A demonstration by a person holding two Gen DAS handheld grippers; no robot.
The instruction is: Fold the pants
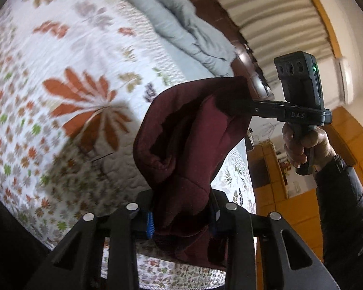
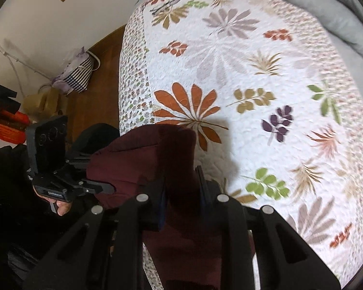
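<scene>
1 pants (image 1: 181, 145), 2 clamping grippers (image 1: 184, 220) (image 2: 181, 200)

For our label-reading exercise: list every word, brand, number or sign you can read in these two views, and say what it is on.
"DAS" – on the body of the right claw, seen from the left wrist.
A white brand label on the left claw, seen from the right wrist: too blurred to read.
Nothing else carries text.

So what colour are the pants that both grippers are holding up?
The pants are dark maroon, plain with no pattern. The left wrist view shows them best.
</scene>
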